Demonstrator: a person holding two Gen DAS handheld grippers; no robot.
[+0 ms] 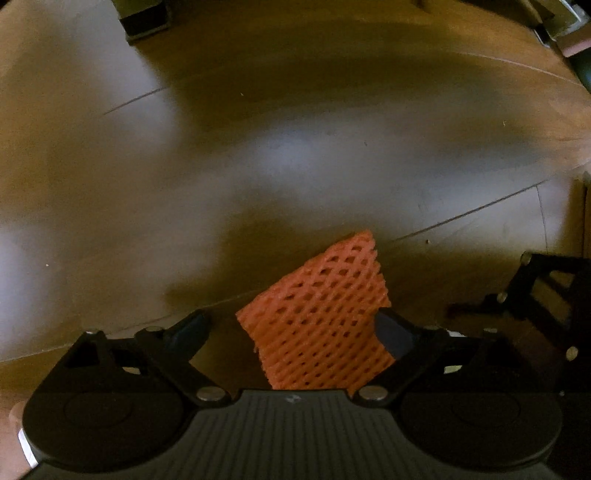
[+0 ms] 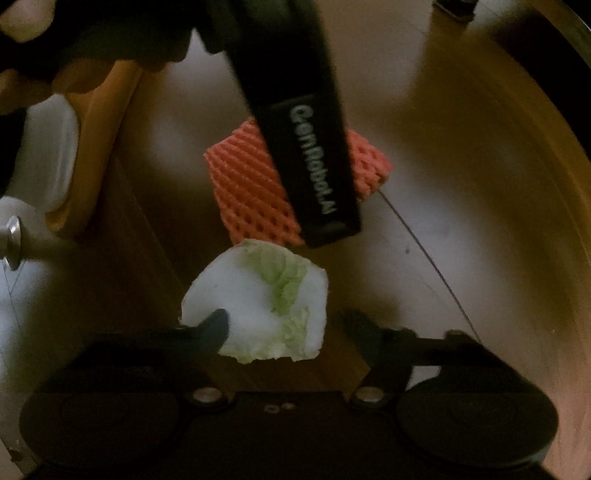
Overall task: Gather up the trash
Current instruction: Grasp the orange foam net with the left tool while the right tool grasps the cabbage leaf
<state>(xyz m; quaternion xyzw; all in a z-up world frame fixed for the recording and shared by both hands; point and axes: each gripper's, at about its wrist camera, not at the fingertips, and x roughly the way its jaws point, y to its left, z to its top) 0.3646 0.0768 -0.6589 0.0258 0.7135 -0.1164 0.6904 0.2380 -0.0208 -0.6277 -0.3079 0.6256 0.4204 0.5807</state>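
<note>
While one foam net (image 1: 317, 325) sits between left claw (image 1: 295, 332) jaws, unpressed; right claw (image 2: 288, 328) wide around one cabbage piece (image 2: 258, 306).

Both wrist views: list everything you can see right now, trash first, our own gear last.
Foam net sleeve: one, orange-red, on the floor between the left gripper's fingers.
Cabbage piece: one, white and pale green, on the floor between the right gripper's fingers, beside the sleeve.
Floor: brown, glossy, thin seams.
Dark box: one, far top left of the left view.
White and orange object: left edge of the right view, too blurred to name.
Left gripper: black, open, around the sleeve.
Right gripper: black, open; one finger overlaps the cabbage.
Hand: top left, right view.
</note>
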